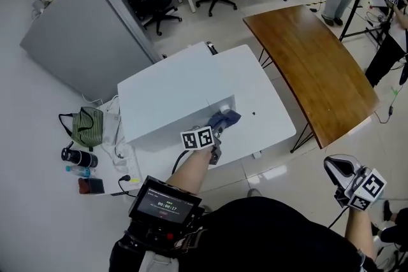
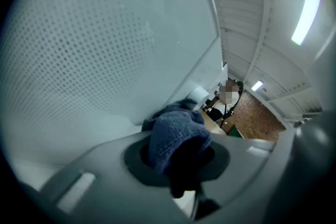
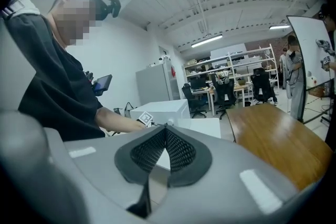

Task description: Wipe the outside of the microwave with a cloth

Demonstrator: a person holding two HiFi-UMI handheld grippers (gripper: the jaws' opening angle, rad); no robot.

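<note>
- The left tool is clamped tight on the blue cloth, so the cloth can rub and not slip out.
- The cloth presses on the front side of the white microwave, mid-frame on the white tabletop.
- The right tool is pinched together on nothing, low right, probably keeping out of the way.

The person wears a black top. A black box with a screen hangs in front. The left gripper and right gripper are grey (dark pads on the jaws), each with a black-and-white cube.
</note>
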